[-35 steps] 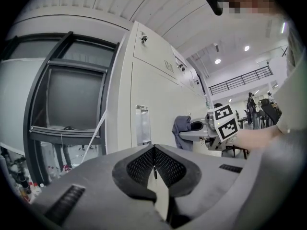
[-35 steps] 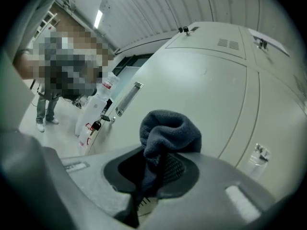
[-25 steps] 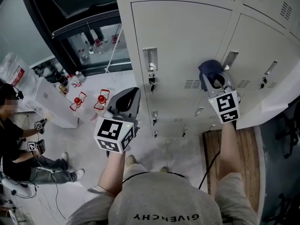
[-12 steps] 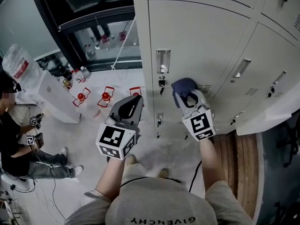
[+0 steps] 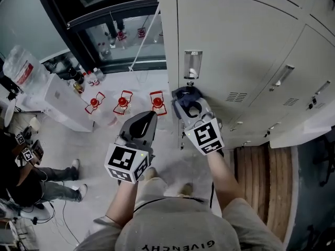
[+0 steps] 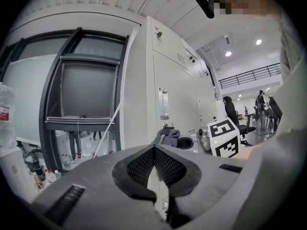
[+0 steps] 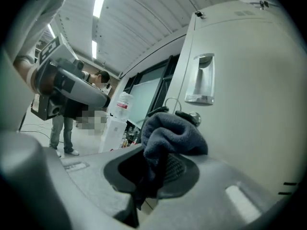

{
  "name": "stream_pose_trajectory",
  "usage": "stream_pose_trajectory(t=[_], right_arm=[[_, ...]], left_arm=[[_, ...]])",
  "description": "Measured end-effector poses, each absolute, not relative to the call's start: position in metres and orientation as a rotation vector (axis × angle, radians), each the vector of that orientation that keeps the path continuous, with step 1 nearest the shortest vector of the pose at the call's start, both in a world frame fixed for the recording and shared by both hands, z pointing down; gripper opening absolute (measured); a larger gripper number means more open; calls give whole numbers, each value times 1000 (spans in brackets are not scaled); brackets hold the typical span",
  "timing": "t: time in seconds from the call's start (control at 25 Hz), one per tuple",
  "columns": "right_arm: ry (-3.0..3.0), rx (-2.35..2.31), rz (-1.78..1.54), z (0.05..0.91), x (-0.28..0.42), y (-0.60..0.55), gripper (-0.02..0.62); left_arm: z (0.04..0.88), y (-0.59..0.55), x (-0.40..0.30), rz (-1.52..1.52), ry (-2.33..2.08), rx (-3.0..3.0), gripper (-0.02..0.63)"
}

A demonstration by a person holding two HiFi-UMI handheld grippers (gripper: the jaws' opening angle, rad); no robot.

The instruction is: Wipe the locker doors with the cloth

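The right hand-held gripper clamps a crumpled dark-blue cloth at the pale grey metal locker door, just below its recessed handle. The left hand-held gripper is closed and empty.

The pale grey metal locker doors are lit evenly by long white ceiling lamps. Both gripper views are bent round and darkened at the corners.

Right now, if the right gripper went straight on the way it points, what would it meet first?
Probably the pale grey metal locker door, through the dark blue cloth the right gripper holds; depth is unclear.
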State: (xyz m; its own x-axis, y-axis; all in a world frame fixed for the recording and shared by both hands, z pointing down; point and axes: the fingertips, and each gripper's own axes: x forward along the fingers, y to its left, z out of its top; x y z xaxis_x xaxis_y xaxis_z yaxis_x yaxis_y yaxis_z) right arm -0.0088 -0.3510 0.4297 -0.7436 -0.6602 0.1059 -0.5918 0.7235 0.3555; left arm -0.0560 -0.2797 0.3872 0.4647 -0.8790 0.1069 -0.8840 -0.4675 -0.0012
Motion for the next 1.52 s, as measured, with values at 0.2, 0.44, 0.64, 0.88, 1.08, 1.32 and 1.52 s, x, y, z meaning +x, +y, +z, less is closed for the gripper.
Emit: stream_pose_trajectory(t=[0.2,0.44,0.64,0.88,1.08,1.32,1.52], right_arm=[[-2696,981,-498,430,-9,-353,52],[-2610,991,-545,434,18,-357,51],[-2577,1040,-545,434,58,-360,49],[-2516,1137,-557,428,117,-365,49],[-2428,1245,-538,430,173,-371,50],[-2377,1300,-516,431,212,-375,51],[-2287,1400,-463,430,223,-376,52]], left_arm=[[394,-280,-58,166,-1590,2633,-2],[396,-281,-51,173,-1575,2640,-2],[397,-281,-38,176,-1551,2656,-2],[394,-280,-15,176,-1509,2695,-2],[392,-279,3,179,-1475,2722,-2],[391,-279,20,186,-1445,2747,-2],[389,-278,20,172,-1459,2745,-2]])
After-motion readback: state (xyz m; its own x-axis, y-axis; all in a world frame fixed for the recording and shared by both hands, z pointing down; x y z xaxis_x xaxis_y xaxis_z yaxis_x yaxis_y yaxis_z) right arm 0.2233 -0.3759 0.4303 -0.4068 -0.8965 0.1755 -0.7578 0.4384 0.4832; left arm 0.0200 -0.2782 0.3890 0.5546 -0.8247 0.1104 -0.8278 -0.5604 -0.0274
